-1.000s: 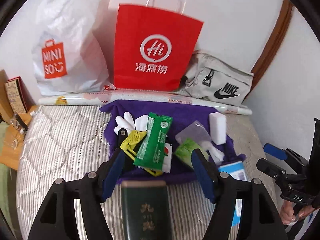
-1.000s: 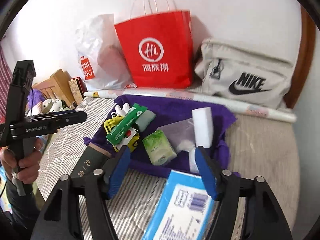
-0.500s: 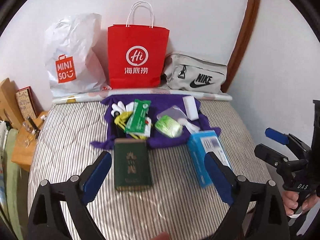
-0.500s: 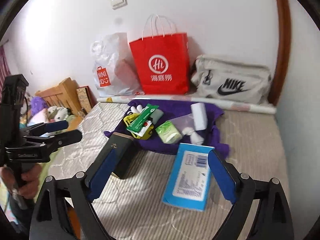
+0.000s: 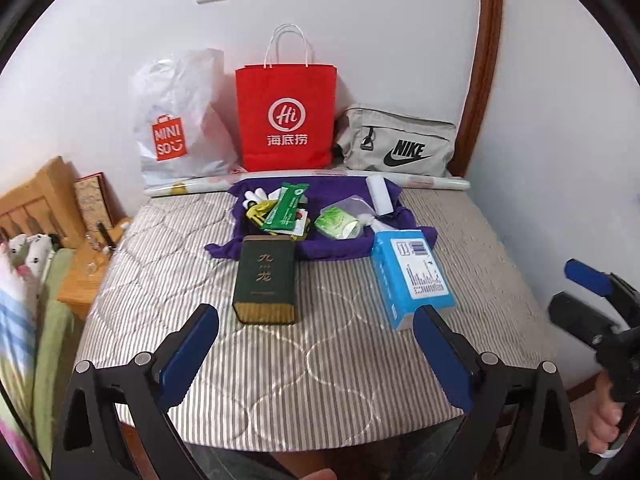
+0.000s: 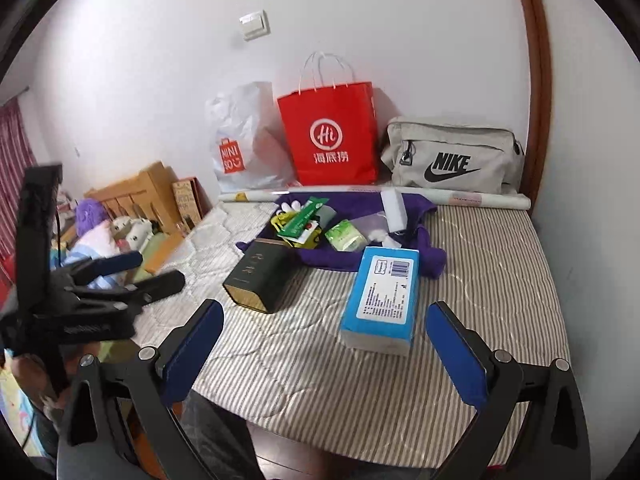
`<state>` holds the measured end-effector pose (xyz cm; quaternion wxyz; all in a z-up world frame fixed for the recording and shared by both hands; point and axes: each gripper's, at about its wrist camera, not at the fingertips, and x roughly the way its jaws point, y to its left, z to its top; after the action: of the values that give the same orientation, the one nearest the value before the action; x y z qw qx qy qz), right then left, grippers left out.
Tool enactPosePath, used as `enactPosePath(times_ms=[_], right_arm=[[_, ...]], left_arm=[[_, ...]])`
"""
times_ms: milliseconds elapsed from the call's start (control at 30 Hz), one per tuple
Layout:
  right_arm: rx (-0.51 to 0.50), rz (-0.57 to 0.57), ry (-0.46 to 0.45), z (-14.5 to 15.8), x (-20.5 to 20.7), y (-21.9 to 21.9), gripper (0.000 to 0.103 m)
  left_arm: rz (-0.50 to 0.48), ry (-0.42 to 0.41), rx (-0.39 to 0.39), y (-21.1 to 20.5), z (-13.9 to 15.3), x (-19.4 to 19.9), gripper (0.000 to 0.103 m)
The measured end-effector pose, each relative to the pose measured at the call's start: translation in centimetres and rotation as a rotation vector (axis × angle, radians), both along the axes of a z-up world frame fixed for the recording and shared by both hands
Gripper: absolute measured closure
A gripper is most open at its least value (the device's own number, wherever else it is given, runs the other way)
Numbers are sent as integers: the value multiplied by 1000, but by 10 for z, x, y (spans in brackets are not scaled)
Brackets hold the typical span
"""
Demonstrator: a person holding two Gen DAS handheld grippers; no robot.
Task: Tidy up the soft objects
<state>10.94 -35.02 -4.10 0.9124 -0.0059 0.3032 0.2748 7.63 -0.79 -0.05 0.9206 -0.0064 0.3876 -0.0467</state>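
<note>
On the striped mattress (image 5: 320,380) lie a dark green box (image 5: 266,280) and a blue tissue pack (image 5: 412,276), side by side. Behind them a purple cloth (image 5: 344,188) carries a green sachet (image 5: 286,208), a small green pack (image 5: 336,224), a white sponge block (image 5: 380,194) and white gloves (image 5: 256,196). My left gripper (image 5: 316,316) stands open near the mattress's front edge, nothing between its fingers. My right gripper (image 6: 326,308) hovers short of the blue pack (image 6: 384,296); its jaws are opening and hold nothing.
Against the wall stand a white plastic bag (image 5: 176,128), a red paper bag (image 5: 286,120) and a grey pouch (image 5: 400,144), with a paper roll (image 5: 432,180) in front. A wooden bedside unit (image 5: 36,200) and plush toys (image 6: 120,232) are at the left.
Both grippers have drawn back from the cloth and spread their jaws wider. The green box and the blue pack, close in front of the fingers before, now lie farther off.
</note>
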Motion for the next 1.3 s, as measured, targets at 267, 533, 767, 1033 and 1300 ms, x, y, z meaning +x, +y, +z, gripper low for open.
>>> enactPosePath(times_ms=[267, 533, 767, 1033, 1300], right_arm=[[-9, -53, -11, -3, -20, -13, 3], [-17, -93, 2, -2, -29, -20, 3], [-30, -95, 7, -3, -32, -17, 3], [-33, -94, 9, -4, -35, -17, 3], [-32, -85, 8, -6, -38, -16, 3]], left_arm=[[11, -27, -10, -4, 8, -21, 5], [27, -36, -16, -1, 9, -29, 5], [30, -47, -20, 0, 10, -35, 5], [26, -43, -21, 0, 9, -39, 5], [34, -37, -35, 3, 8, -40, 5]])
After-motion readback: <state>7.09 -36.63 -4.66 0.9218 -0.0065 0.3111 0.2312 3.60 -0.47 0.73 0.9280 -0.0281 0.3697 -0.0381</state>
